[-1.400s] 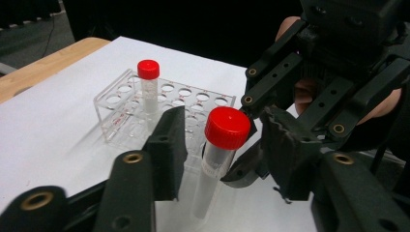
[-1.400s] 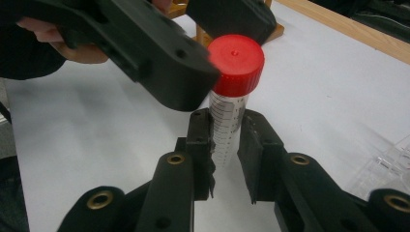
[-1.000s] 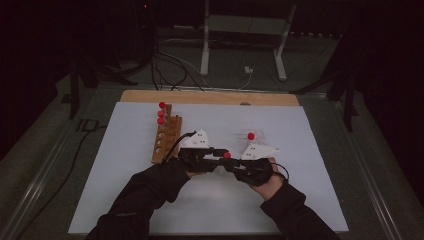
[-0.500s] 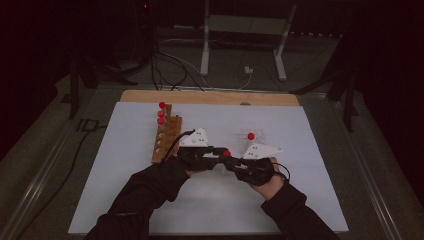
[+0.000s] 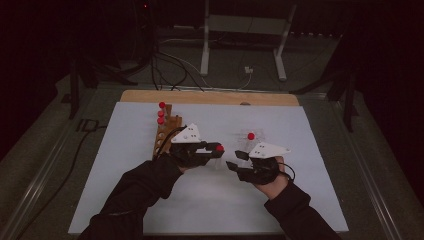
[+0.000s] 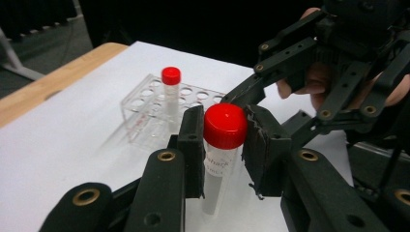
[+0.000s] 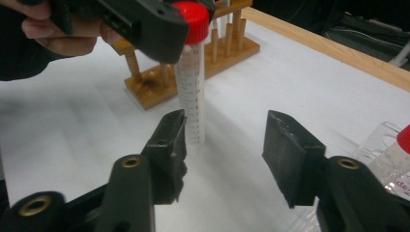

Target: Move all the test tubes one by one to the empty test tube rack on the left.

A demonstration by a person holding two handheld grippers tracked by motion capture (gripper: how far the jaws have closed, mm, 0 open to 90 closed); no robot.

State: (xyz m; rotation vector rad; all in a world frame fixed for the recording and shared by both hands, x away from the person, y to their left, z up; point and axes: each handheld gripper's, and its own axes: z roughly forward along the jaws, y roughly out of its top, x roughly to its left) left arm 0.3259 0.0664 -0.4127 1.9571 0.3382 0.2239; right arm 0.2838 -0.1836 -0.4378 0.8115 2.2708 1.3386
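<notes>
Clamped just under its red cap, a capped tube (image 6: 220, 159) is held upright between the pads of the left tongs (image 5: 216, 150), slightly to the right of the wooden rack (image 5: 167, 131) on the table (image 5: 125, 200). The right tongs (image 5: 234, 162) are seen just right of that tube, apart from it, with the jaws parted and nothing pressed between them; they have just been opening.

In the left gripper view, the cap is shown squeezed from both sides, and a clear plastic rack (image 6: 159, 108) with one red-capped tube standing in it is made out beyond. In the right gripper view, the printed scale on the held tube's wall and its tapered lower end, hanging clear of the sheet, are shown, with the wooden rack behind it.

Against the earlier high views, the two tongs, then close together at the tube, are now drawn apart, and the tube is left with the left tongs.
</notes>
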